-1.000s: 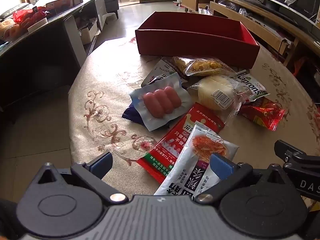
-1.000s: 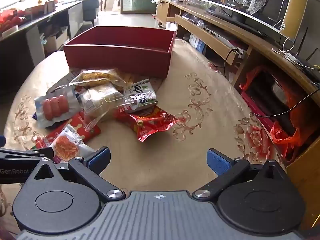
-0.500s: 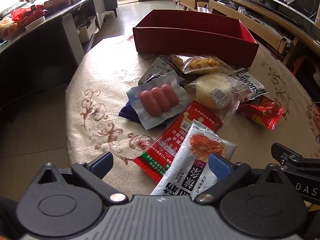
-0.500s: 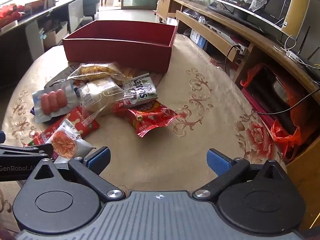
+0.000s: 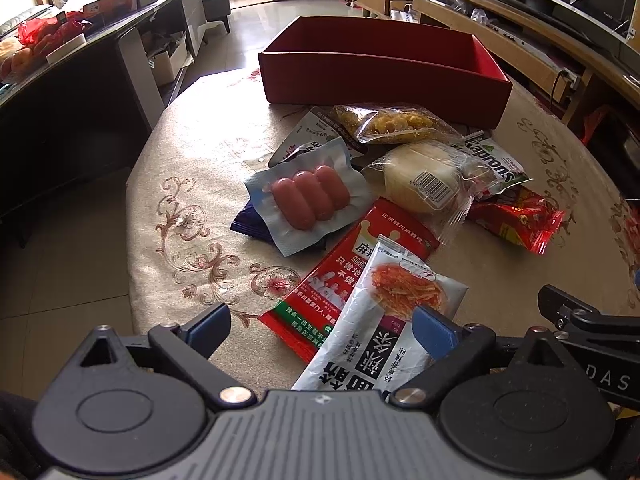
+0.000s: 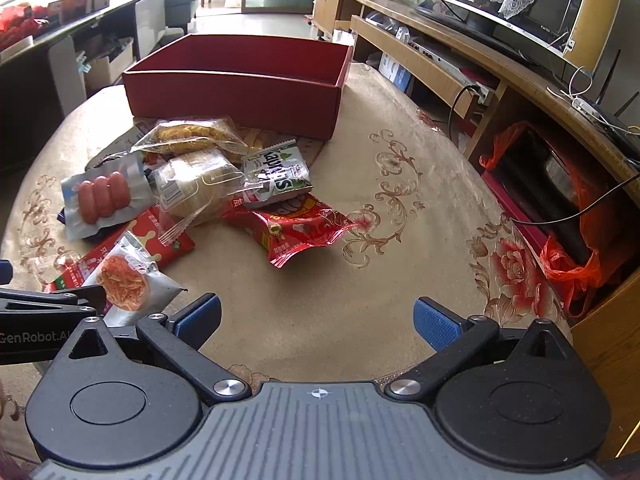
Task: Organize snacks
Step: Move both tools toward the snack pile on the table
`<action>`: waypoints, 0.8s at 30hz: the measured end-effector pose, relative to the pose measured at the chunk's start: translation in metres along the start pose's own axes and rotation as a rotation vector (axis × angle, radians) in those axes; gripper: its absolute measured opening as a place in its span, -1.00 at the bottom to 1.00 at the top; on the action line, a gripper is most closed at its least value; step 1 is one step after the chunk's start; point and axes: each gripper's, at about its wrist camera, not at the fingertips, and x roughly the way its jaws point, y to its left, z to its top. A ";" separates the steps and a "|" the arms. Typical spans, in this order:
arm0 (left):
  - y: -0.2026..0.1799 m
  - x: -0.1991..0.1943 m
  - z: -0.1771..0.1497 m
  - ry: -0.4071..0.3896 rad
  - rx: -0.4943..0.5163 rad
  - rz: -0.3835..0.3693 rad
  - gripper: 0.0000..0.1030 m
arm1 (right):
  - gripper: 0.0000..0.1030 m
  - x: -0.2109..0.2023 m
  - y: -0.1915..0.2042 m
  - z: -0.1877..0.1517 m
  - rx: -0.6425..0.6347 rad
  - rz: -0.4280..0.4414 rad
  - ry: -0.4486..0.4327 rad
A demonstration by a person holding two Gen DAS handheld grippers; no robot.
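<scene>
Round table [image 5: 192, 168] under a beige cloth with floral embroidery. Red box [image 5: 384, 76], open-topped and apparently bare inside, at the far edge of the table. Snack pile just in front of the box's near wall, running toward the near edge.

Pile, far to near: clear bag of yellow puffs [image 5: 394, 124] close against the box wall; wrapped pale bun with barcode [image 5: 424, 180] below it; green-and-white packet [image 5: 494, 164] tucked at the bun's right; shiny red packet [image 5: 516, 216] farthest toward the right edge. Sausage pack [image 5: 308, 196], three sausages side by side in clear film, lying on a dark blue wrapper [image 5: 250, 228]. Long red sachet [image 5: 344, 276] partly under the white noodle sachet [image 5: 384, 320], nearest the near edge.

Left gripper [image 5: 322, 326]: unclenched, jaws wide but closing. White noodle sachet between them, its right side beside the right pad; no pad seen pressing on it.

Right gripper [image 6: 318, 316]: released, jaws spread wide, over bare cloth near the near edge, nothing between them. Shiny red packet well ahead of it.
</scene>
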 end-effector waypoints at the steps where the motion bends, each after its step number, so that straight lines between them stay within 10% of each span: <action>1: 0.000 0.000 0.000 0.000 0.000 0.000 0.82 | 1.00 0.000 0.000 0.000 0.000 0.000 0.001; 24: -0.005 0.010 -0.001 0.039 0.023 -0.011 0.73 | 1.00 0.007 0.000 -0.001 -0.015 -0.008 0.047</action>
